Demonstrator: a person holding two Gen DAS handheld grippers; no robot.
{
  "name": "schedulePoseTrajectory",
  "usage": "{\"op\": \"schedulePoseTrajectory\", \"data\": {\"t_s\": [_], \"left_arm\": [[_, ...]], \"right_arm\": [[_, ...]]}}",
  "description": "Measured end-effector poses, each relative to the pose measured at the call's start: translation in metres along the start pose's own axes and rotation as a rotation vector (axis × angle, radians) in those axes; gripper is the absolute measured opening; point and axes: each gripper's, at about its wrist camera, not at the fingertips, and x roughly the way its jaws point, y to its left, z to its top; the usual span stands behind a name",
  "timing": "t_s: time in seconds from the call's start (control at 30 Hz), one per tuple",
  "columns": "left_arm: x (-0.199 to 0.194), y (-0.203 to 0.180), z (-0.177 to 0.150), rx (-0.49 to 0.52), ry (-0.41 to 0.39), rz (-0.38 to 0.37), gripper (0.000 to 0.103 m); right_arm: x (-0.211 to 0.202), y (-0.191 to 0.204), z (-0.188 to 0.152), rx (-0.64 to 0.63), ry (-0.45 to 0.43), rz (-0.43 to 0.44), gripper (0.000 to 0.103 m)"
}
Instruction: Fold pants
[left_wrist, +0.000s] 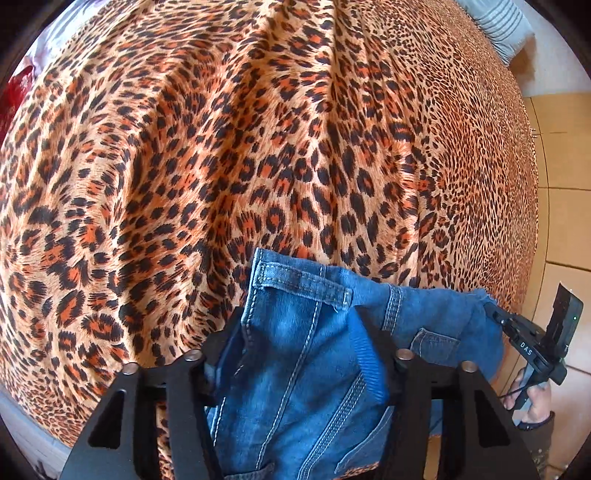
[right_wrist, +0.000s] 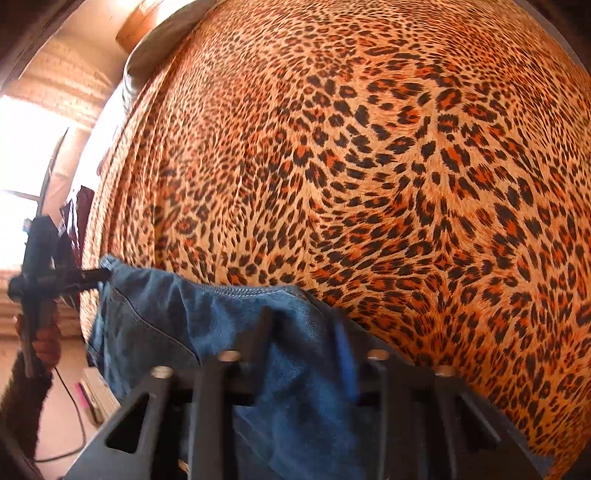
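Blue denim pants (left_wrist: 295, 354) hang between my two grippers above a bed with a leopard-print cover (left_wrist: 258, 147). My left gripper (left_wrist: 295, 325) is shut on the pants' waistband, by a belt loop. My right gripper (right_wrist: 306, 332) is shut on the other end of the waistband; the pants (right_wrist: 207, 317) stretch away to the left in its view. The right gripper also shows at the right edge of the left wrist view (left_wrist: 498, 314), pinching the denim's corner. The left gripper shows at the left of the right wrist view (right_wrist: 99, 275). The legs hang below, out of sight.
The leopard-print cover (right_wrist: 369, 166) fills most of both views. A grey striped pillow (left_wrist: 498, 22) lies at the far right corner. Tan floor tiles (left_wrist: 561, 221) run along the bed's right side. A bright window (right_wrist: 22, 166) and a cable on the floor (right_wrist: 74, 424) are at left.
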Motion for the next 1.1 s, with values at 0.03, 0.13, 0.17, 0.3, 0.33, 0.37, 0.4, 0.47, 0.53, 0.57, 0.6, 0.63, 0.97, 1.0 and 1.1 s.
{"op": "schedulePoseTrajectory", "data": {"t_s": [0.03,0.13,0.17,0.3,0.33,0.37,0.4,0.47,0.53,0.57,0.6,0.63,0.97,1.0,1.1], "left_arm": [[-0.004,-0.003,-0.004,0.021,-0.025,0.031,0.037],[-0.005,-0.006,-0.015,0.076,-0.067,0.156,0.029],[-0.003,-0.004,-0.017,0.072,-0.066,0.203,0.028],[-0.006,-0.004,-0.023,0.056,-0.088,0.231,0.028],[-0.010,-0.001,-0.025,0.054,-0.082,0.229,0.028],[-0.013,0.002,-0.026,0.044,-0.065,0.203,0.028],[-0.019,0.008,-0.028,0.018,-0.056,0.169,0.028],[-0.054,0.023,-0.039,-0.007,-0.063,0.097,0.029],[-0.077,0.029,-0.054,-0.008,-0.072,0.038,0.039],[-0.087,0.032,-0.064,-0.010,-0.078,-0.004,0.052],[-0.099,0.036,-0.081,-0.012,-0.089,-0.047,0.060],[-0.105,0.038,-0.098,-0.012,-0.097,-0.078,0.074],[-0.042,0.075,-0.186,-0.208,0.006,-0.283,0.077],[-0.032,0.078,-0.183,-0.237,0.027,-0.292,0.077],[-0.029,0.079,-0.175,-0.253,0.024,-0.271,0.077]], "right_arm": [[-0.005,0.004,0.000,-0.025,-0.019,-0.024,0.003],[-0.014,-0.005,0.004,0.040,-0.097,-0.033,0.003],[-0.008,-0.012,0.006,0.071,-0.081,-0.035,0.004],[0.007,-0.013,0.003,0.102,-0.090,-0.096,0.005],[0.003,-0.016,0.002,0.128,-0.096,-0.080,0.006],[0.000,-0.018,0.001,0.148,-0.105,-0.073,0.010],[-0.009,-0.023,-0.004,0.172,-0.121,-0.063,0.021],[-0.035,-0.035,-0.020,0.238,-0.183,0.001,0.033],[-0.063,-0.053,-0.047,0.328,-0.254,0.084,0.043],[-0.076,-0.063,-0.064,0.384,-0.280,0.111,0.046],[-0.086,-0.070,-0.082,0.436,-0.303,0.137,0.051],[-0.096,-0.077,-0.103,0.472,-0.324,0.165,0.055],[-0.104,-0.130,-0.345,1.025,-0.377,0.339,0.062],[-0.098,-0.131,-0.362,1.079,-0.376,0.368,0.062],[-0.075,-0.129,-0.394,1.187,-0.350,0.410,0.063]]}}
